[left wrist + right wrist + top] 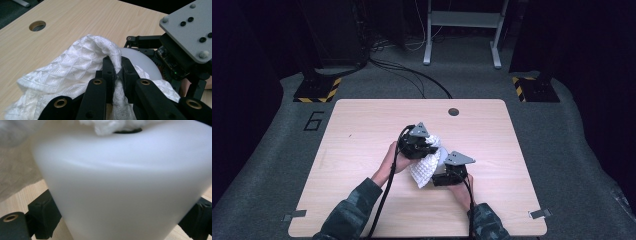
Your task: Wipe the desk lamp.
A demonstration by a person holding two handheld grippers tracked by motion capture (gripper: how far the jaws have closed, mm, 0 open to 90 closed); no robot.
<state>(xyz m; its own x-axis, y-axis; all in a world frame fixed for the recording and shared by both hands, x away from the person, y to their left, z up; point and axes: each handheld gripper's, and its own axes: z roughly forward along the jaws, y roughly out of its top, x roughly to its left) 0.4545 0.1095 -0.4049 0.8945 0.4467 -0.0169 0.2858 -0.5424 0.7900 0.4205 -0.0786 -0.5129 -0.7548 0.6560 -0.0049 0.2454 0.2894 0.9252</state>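
Dark room all round, grey carpet underneath, and I'm working on the pale wooden worktop [362, 130], with its round cable hole [453, 111] at the far edge. Middle of the board, that's where the white quilted cloth [423, 171] sits, bunched up between my two tools, one end draped down onto the wood. Right behind it there's the white cup [440, 161], and from above I can barely see it: just a sliver of pale curve between the cloth and the black bodies.

My left hand-held gripper [117, 65] is clamped on a fold of that cloth, jaws pinched tight with the fabric squeezed up between them; in the left gripper view the rest spills out to the left and over the rounded cup [143, 62] behind it.

My right hand-held gripper [443, 175] has the cup: in the right gripper view the smooth white wall [120, 190] swamps the picture, and the two black jaws sit wide apart, one against each flank low down, gripping it. A tuft of cloth [110, 126] pokes up at the cup's dark opening at the top edge; how far in it goes I can't tell. Everything that close is blurred, and the cup's base is cut off.

Both sleeves come in from the bottom edge, cables trailing back.
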